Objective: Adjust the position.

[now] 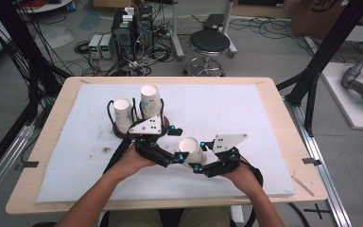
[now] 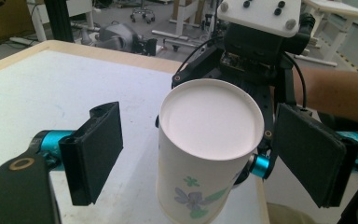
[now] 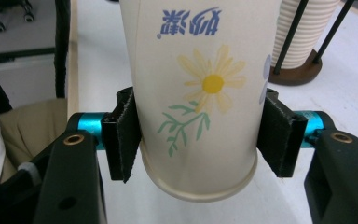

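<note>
A white paper cup (image 1: 189, 149) with a printed flower is held upside down over the white mat, its flat base facing up. My right gripper (image 1: 199, 156) is shut on it. In the right gripper view, both black pads (image 3: 126, 140) press the cup (image 3: 200, 84) just above its rim, around my right gripper (image 3: 198, 140). My left gripper (image 1: 178, 145) comes in from the left. In the left gripper view, the jaws of my left gripper (image 2: 204, 154) stand wide open on either side of the cup (image 2: 209, 140) without touching it, and the right gripper's body (image 2: 256, 42) shows behind.
Two stacks of upturned paper cups (image 1: 151, 101) stand in a wire holder on a brown base (image 1: 118, 131) at the mat's middle left. The white mat (image 1: 246, 113) covers the wooden table (image 1: 52, 123). A stool (image 1: 209, 42) and electronics (image 1: 130, 28) sit on the floor beyond.
</note>
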The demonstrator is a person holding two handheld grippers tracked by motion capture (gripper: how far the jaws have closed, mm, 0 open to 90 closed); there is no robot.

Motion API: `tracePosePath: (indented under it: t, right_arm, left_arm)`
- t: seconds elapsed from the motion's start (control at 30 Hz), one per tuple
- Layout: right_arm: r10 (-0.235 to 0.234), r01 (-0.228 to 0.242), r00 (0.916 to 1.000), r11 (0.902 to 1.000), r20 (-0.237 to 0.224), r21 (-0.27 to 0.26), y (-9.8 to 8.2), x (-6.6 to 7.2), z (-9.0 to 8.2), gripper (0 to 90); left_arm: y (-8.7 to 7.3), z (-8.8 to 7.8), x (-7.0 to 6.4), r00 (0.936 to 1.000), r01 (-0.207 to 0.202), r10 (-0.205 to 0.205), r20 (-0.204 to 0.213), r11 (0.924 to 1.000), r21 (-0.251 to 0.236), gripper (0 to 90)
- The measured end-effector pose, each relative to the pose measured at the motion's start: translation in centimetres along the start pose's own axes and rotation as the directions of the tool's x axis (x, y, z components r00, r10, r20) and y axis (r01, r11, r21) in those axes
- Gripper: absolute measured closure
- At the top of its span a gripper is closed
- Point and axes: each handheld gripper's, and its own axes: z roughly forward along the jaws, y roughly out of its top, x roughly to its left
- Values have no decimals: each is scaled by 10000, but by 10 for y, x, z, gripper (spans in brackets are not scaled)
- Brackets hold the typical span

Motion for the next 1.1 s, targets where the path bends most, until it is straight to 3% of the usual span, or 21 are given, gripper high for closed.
tracePosePath:
  t: [0.03,0.07,0.17,0.2,0.27,0.37,0.53,0.6,0.63,0.77,0.87,0.97,1.0,1.03,1.1]
  right_arm:
    - [0,0,10000,10000,0,0,0,0,0,386]
    - [-165,165,9999,9991,-22,391,1,-1,0,386]
    - [-439,440,9990,9955,-27,841,4,-2,0,385]
    - [-623,643,9979,9896,-194,1284,8,-2,-1,384]
    - [-735,759,9971,9862,-219,1471,11,-2,-1,383]
    - [-1083,1151,9932,9706,-436,2115,21,-4,-3,383]
    - [-1228,1379,9895,9595,-759,2458,30,-4,-4,383]
    - [-1325,1531,9870,9468,-909,2829,36,-4,-4,383]
    - [-1325,1531,9870,9468,-909,2829,36,-4,-4,383]
    - [-1641,1890,9814,9174,-997,3501,43,-4,-3,383]
    - [-1886,2181,9756,8902,-1123,4001,50,-3,-1,382]
    - [-2088,2457,9691,8606,-1312,4460,58,-1,2,382]
    - [-2156,2572,9662,8428,-1413,4728,62,1,4,381]
    - [-2156,2572,9662,8428,-1413,4728,62,1,4,381]
    - [-2264,2728,9620,8238,-1528,4970,66,3,7,379]
  left_arm:
    - [0,0,0,10000,0,0,0,10000,0,166]
    - [0,-2,0,10000,-26,26,15,10000,92,167]
    - [0,-3,0,9999,-96,94,62,9995,289,167]
    - [0,-3,0,9998,-169,166,81,9990,418,169]
    - [0,-3,-1,9996,-239,230,146,9977,630,169]
    - [0,-3,-1,9994,-251,234,235,9969,743,169]
    - [-1,0,-2,9983,-300,253,524,9953,918,172]
    - [-1,1,-3,9977,-374,315,603,9943,994,172]
    - [-1,1,-3,9977,-374,315,603,9943,994,172]
    - [-1,1,-4,9975,-388,320,631,9933,1091,172]
    - [-2,2,-4,9970,-434,350,695,9914,1233,173]
    - [-3,4,-5,9956,-515,399,845,9889,1391,173]
    - [-4,6,-6,9953,-548,418,870,9869,1520,173]
    - [-4,6,-6,9953,-548,418,870,9869,1520,176]
    - [-4,8,-6,9946,-592,441,944,9848,1635,184]
